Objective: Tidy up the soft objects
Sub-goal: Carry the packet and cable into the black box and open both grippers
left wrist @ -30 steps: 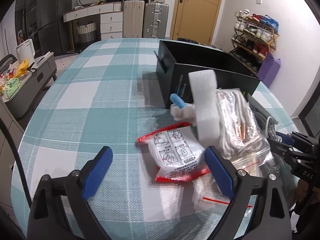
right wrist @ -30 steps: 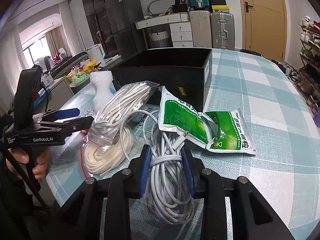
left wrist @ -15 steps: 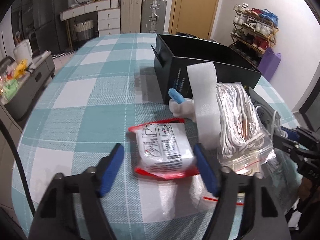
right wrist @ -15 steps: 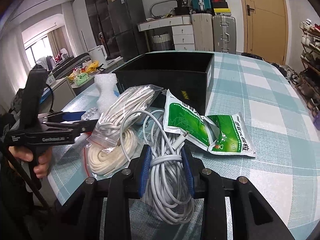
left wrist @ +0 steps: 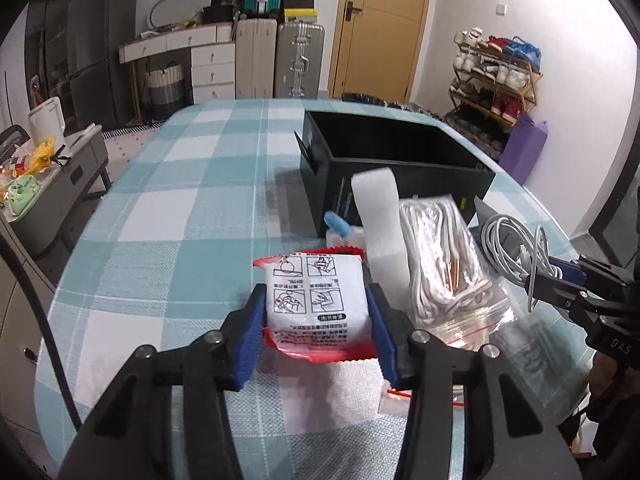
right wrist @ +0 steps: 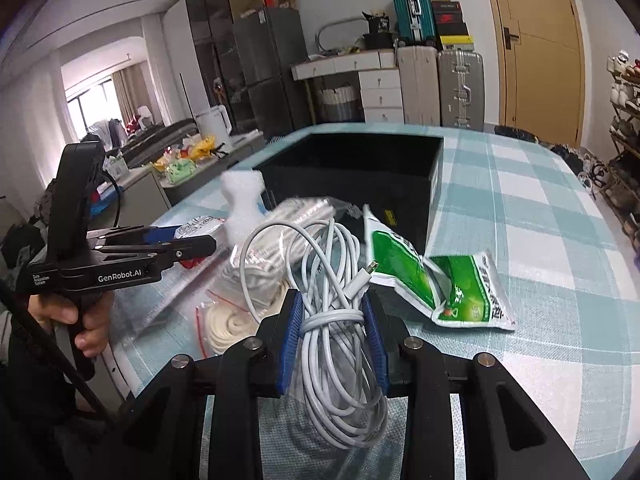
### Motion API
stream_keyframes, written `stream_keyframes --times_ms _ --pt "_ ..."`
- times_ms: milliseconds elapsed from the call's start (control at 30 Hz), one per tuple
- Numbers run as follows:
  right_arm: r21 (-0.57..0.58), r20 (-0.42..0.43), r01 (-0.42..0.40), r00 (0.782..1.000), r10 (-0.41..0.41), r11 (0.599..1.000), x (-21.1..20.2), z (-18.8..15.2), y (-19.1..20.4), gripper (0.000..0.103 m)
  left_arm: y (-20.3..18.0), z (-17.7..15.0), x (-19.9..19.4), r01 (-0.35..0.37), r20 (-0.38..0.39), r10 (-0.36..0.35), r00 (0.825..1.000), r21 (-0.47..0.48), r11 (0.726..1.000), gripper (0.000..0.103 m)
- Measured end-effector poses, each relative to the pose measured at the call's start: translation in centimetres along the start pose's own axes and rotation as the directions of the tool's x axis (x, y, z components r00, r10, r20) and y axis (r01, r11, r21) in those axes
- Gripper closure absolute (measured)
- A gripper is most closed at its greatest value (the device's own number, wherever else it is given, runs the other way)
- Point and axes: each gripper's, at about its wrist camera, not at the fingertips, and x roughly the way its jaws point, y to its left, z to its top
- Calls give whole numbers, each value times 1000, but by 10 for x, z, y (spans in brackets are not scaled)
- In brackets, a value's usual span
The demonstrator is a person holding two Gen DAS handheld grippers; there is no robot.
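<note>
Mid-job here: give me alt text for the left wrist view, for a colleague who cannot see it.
The left tool is shut on a white, red-edged plastic packet on the teal-and-white checked tablecloth. To its right lie an upright white foam strip and a clear zip bag of white cord, with an open black box behind.

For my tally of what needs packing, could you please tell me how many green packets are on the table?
2: one green packet leans against the black box, the other green packet lies flat to its right, overlapping it. More could be hidden under the pile.
</note>
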Motion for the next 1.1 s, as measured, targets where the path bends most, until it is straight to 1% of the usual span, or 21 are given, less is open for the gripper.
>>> stream_keyframes --times_ms 267,567,800,1100 --pt "3 56 -3 998 3 1000 -13 9 4 72 4 8 -17 11 66 -10 998 -17 1000 57" --pt "23 126 -5 992 2 1000 -29 23 3 72 -2 26 -34 20 137 -17 990 -25 999 57" --pt "50 167 -8 986 -1 999 -37 36 -2 72 -11 43 -38 34 180 -31 983 -14 999 57" --pt "58 196 -2 980 -9 998 -41 59 -3 72 -18 67 -38 52 222 -52 974 7 999 57"
